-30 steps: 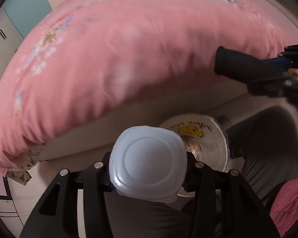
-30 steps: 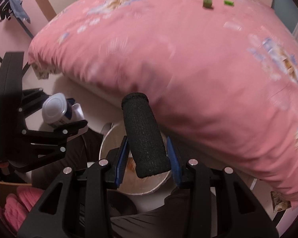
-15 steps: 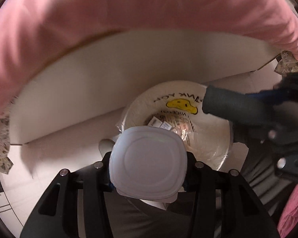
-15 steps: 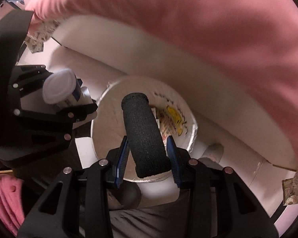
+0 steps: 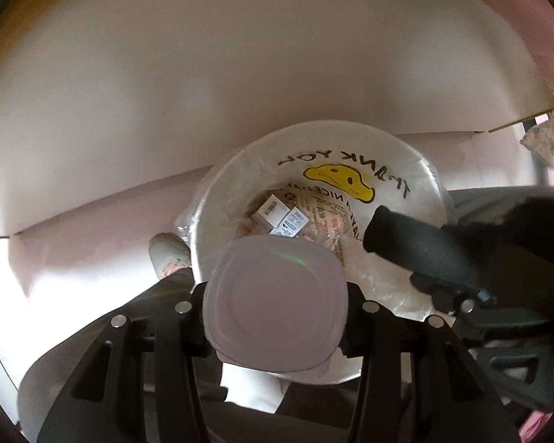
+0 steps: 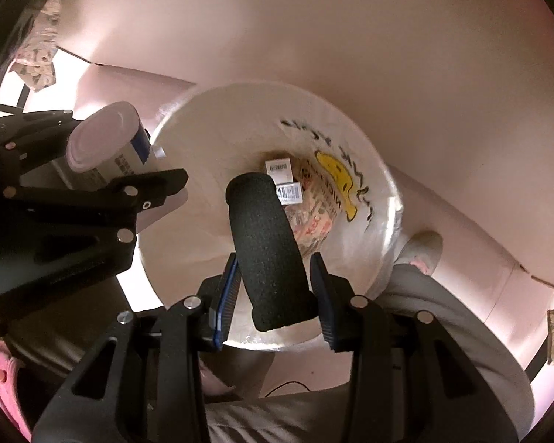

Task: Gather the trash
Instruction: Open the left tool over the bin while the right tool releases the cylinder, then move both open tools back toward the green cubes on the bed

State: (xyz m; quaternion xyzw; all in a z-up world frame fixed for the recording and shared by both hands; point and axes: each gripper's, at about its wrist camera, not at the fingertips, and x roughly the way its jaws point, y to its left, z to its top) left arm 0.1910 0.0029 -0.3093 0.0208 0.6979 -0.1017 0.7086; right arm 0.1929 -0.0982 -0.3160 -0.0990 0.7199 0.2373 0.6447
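White squarish bottle (image 5: 275,306) in left claw (image 5: 277,302); black foam cylinder (image 6: 269,251) in right claw (image 6: 275,291)

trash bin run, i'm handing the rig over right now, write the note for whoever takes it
Left gripper: shut on a white plastic container, held above the near rim of the bin.
Right gripper: shut on a black foam cylinder, also over the bin.
Trash bin: on the floor by the bed, lined with a smiley bag; small boxes and wrappers lie inside.
Done: both items carried to the bin.
Left: release both into it.
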